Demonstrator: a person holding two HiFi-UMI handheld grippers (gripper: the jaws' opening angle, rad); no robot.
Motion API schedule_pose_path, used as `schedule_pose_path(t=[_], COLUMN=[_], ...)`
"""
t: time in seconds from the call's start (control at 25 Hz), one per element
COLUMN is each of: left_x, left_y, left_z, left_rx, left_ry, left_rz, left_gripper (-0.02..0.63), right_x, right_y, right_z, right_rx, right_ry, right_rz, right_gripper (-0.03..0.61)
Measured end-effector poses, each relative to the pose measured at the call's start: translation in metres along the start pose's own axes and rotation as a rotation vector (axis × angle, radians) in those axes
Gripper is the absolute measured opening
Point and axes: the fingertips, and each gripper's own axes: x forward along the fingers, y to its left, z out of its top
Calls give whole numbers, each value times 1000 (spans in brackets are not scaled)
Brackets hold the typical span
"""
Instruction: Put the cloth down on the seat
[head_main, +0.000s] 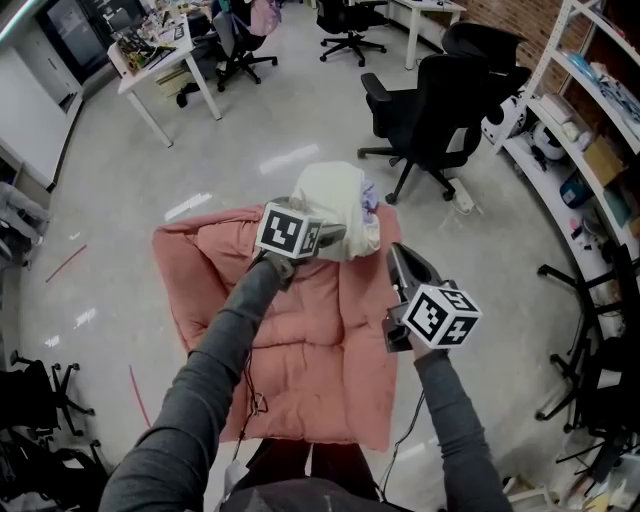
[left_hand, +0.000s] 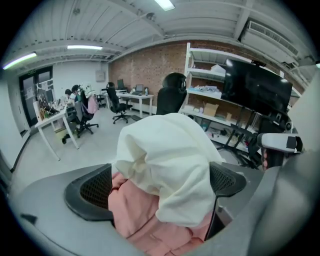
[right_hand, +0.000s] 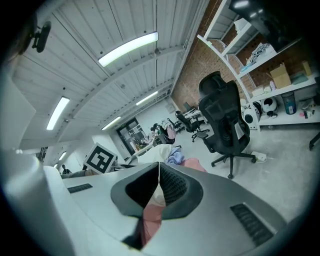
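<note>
Two grippers over the pink seat (head_main: 290, 340) in head view, cloth (head_main: 335, 200) bunched above its far edge. Left gripper view: left gripper (left_hand: 162, 180) clamps the cloth; lower onto the cushion before releasing. Right gripper view: right gripper (right_hand: 159, 170) pressed together, empty, so keep it clear.
</note>
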Motion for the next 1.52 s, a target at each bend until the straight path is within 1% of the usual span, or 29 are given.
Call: schedule_pose_path(t=[0.2, 0.4, 0.48, 0.68, 0.84, 0.92, 0.96, 1.0, 1.08, 1.12, 1.2, 1.28, 1.36, 1.44, 1.52], left_x=[-17, -39, -49, -74, -100, -116, -125, -133, -151, -159, -175, -193, -209, -222, -236], left_y=[1, -8, -11, -19, -32, -39, -41, -41, -42, -45, -58, -73, -86, -96, -106], left_z=[-6, -19, -24, -36, -41, -43, -45, -46, -49, -50, -55, -62, -72, -84, -97], left_rx=[-26, 21, 23, -6, -27, -46, -57, -69, -86, -93, -119, -142, -135, -116, -118], left_ry=[-35, -40, -52, -125, -217, -267, -294, -324, -386, -412, -456, -497, -523, -536, -547], left_rz=[-14, -50, -67, -108, -159, -175, -175, -169, -153, -163, -222, -267, -273, -268, -277], left_gripper=[589, 588, 588, 586, 572, 522, 473, 409, 219, 181, 176, 128, 66, 31, 17], right_x=[-6, -15, -19, -26, -35, -41, -43, -46, -51, -54, -60, -68, -76, -83, -93], right_y=[15, 32, 41, 64, 82, 90, 93, 97, 103, 106, 113, 122, 133, 146, 161], right_z=[-3, -11, -14, -23, -27, -29, -30, -32, -35, -37, -40, -46, -51, -55, -58], right_rx=[-12, -17, -23, -32, -43, -44, -44, -45, -46, -46, -46, -52, -55, -56, -75], right_ry=[-3, 4, 9, 11, 3, -8, -14, -19, -28, -32, -41, -48, -55, -65, -78], right_rz=[1, 1, 1, -1, -3, -8, -12, -16, -27, -32, -41, -49, -52, -42, -35], right_gripper=[12, 12, 12, 12, 12, 12, 12, 12, 12, 12, 12, 12, 12, 12, 12])
